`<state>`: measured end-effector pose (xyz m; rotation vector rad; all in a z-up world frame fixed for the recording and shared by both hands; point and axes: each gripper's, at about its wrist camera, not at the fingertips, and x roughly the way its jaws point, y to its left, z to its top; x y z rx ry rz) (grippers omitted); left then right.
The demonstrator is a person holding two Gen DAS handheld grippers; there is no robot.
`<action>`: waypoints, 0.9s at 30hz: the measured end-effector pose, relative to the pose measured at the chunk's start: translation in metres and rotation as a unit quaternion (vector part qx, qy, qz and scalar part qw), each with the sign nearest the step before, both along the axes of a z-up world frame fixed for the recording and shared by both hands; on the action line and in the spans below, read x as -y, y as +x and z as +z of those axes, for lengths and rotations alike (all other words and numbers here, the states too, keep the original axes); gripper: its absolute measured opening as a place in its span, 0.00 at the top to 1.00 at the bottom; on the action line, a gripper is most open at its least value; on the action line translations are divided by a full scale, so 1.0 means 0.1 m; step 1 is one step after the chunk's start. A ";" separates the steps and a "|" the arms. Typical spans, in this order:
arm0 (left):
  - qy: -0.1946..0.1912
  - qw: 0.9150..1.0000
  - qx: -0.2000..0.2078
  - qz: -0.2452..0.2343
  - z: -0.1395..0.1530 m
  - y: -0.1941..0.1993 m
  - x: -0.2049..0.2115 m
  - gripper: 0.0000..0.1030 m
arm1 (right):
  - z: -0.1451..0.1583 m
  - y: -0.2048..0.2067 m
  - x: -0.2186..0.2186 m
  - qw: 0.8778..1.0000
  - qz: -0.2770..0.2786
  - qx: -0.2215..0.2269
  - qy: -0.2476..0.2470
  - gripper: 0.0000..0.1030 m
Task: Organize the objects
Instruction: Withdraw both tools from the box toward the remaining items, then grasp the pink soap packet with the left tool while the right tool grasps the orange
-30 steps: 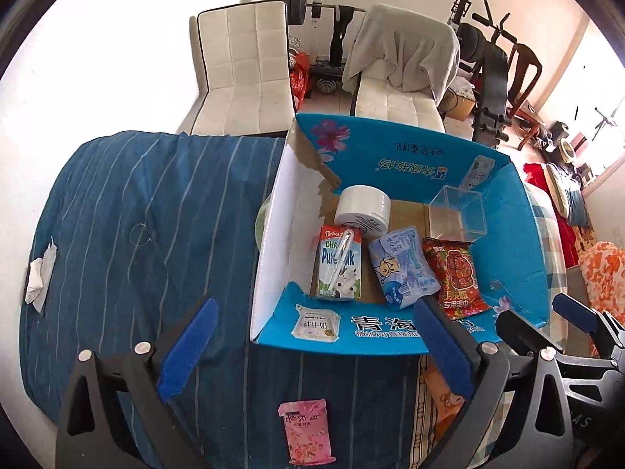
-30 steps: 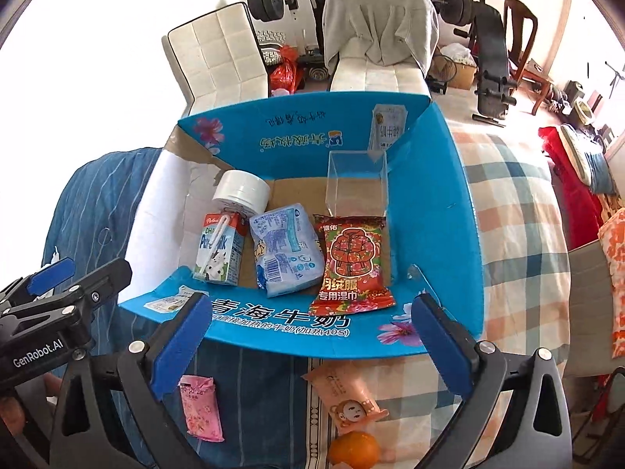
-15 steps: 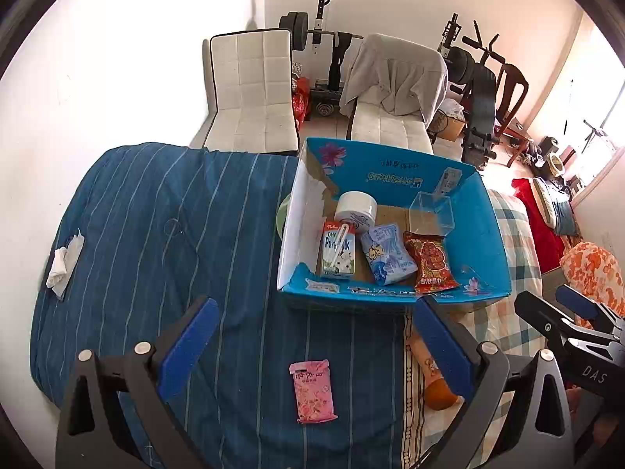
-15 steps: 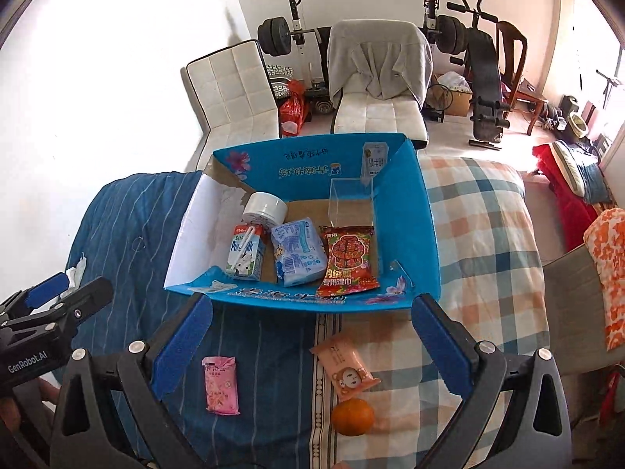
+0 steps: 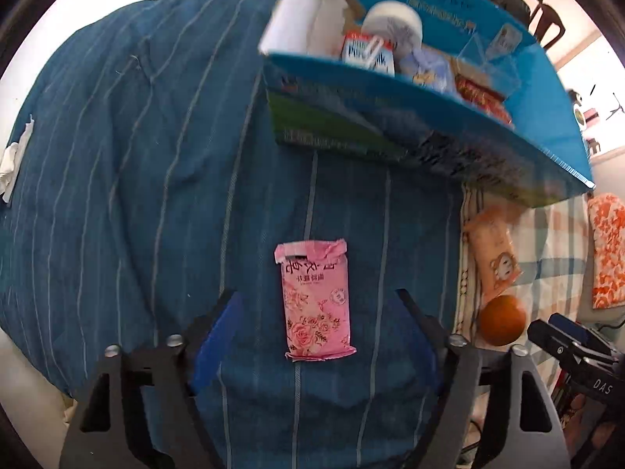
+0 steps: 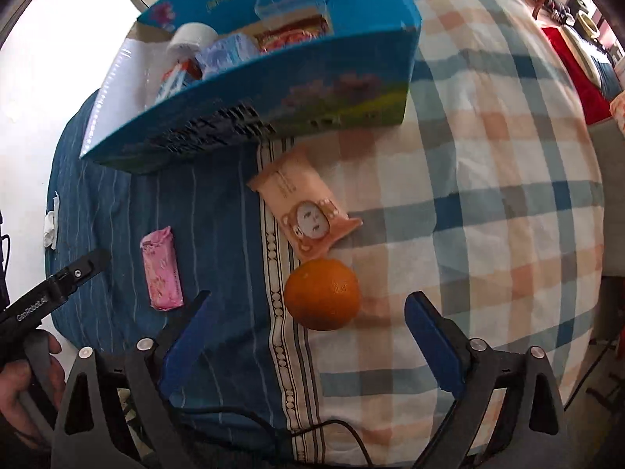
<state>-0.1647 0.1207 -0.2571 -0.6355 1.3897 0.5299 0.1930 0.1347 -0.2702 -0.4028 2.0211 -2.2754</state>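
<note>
A pink floral packet lies on the blue striped bedspread, between the fingers of my open left gripper; it also shows in the right wrist view. An orange lies on the bed between the fingers of my open right gripper; it also shows in the left wrist view. An orange monkey-print packet lies just beyond it and shows in the left wrist view. A blue cardboard box holds a milk carton, a tape roll, snack packs and a clear tub.
The box's near wall stands just beyond the loose items. A white tissue lies at the bed's left edge. The checked blanket covers the right side. The other gripper shows at the left.
Both grippers have dropped down and pulled back toward the bed. The pink packet now sits between the left fingers and the orange between the right fingers. The box is seen from lower.
</note>
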 end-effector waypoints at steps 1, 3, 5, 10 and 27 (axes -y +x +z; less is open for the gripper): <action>-0.003 1.000 -0.014 -0.010 -0.12 0.03 0.04 0.38 | 0.04 -0.09 0.01 1.000 -0.010 0.000 -0.005 0.21; -0.014 0.999 -0.044 -0.019 -0.36 0.08 0.10 0.38 | 0.09 -0.25 0.02 0.999 -0.037 0.012 -0.018 0.24; -0.025 0.998 -0.058 -0.017 -0.53 0.10 0.15 0.38 | 0.11 -0.37 0.03 0.998 -0.052 0.020 -0.028 0.25; -0.006 0.999 -0.050 -0.018 -0.61 0.10 0.25 0.59 | 0.05 -0.60 0.09 0.995 -0.093 0.017 -0.032 0.42; -0.015 0.997 0.062 -0.046 0.43 -0.18 0.70 0.60 | -0.03 0.19 0.04 0.992 -0.061 0.101 -0.045 0.44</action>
